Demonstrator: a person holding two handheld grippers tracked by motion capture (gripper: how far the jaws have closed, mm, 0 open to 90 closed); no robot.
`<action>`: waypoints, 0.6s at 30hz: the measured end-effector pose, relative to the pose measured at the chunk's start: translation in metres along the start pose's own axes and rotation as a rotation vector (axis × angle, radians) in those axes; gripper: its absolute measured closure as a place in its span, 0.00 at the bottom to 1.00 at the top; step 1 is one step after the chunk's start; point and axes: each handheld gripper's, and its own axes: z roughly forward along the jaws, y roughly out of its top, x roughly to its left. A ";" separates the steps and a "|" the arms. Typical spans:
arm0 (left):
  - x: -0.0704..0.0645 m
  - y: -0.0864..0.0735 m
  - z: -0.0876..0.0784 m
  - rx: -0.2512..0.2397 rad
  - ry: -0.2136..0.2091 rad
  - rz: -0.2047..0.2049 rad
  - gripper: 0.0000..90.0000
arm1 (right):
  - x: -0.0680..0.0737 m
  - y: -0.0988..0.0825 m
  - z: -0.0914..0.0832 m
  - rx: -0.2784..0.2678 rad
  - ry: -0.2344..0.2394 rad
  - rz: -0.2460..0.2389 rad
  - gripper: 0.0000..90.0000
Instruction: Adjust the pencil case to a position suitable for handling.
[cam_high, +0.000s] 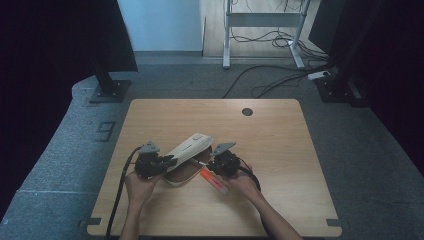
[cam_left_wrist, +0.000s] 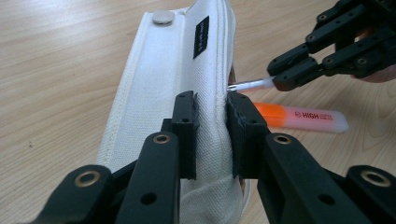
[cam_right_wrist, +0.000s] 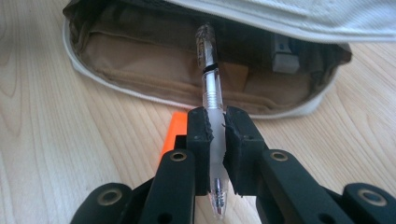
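Observation:
A white canvas pencil case (cam_high: 189, 148) (cam_left_wrist: 163, 93) lies open on the wooden table, its tan lining (cam_right_wrist: 154, 65) facing my right gripper. My left gripper (cam_high: 167, 161) (cam_left_wrist: 212, 114) is shut on the raised lid of the case, holding it up. My right gripper (cam_high: 209, 165) (cam_right_wrist: 217, 128) (cam_left_wrist: 275, 81) is shut on a clear pen (cam_right_wrist: 210, 79) (cam_left_wrist: 250, 85), whose far end reaches into the case's opening. An orange highlighter (cam_high: 213, 181) (cam_left_wrist: 299, 117) (cam_right_wrist: 173, 133) lies on the table below the right gripper.
A grey eraser-like block (cam_right_wrist: 285, 59) sits inside the case at the right. The table (cam_high: 280, 150) has a round cable hole (cam_high: 247, 111) at the back. Monitor stands and cables lie on the floor beyond.

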 end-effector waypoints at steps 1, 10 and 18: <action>0.000 0.000 0.000 0.001 0.000 0.000 0.83 | 0.000 0.001 0.002 -0.001 0.001 -0.005 0.87; -0.001 0.000 0.002 0.004 -0.003 0.004 0.83 | 0.004 0.012 0.019 0.009 0.015 -0.024 0.87; -0.002 0.001 0.003 0.008 0.001 0.008 0.83 | 0.005 0.019 0.033 0.015 0.020 -0.040 0.87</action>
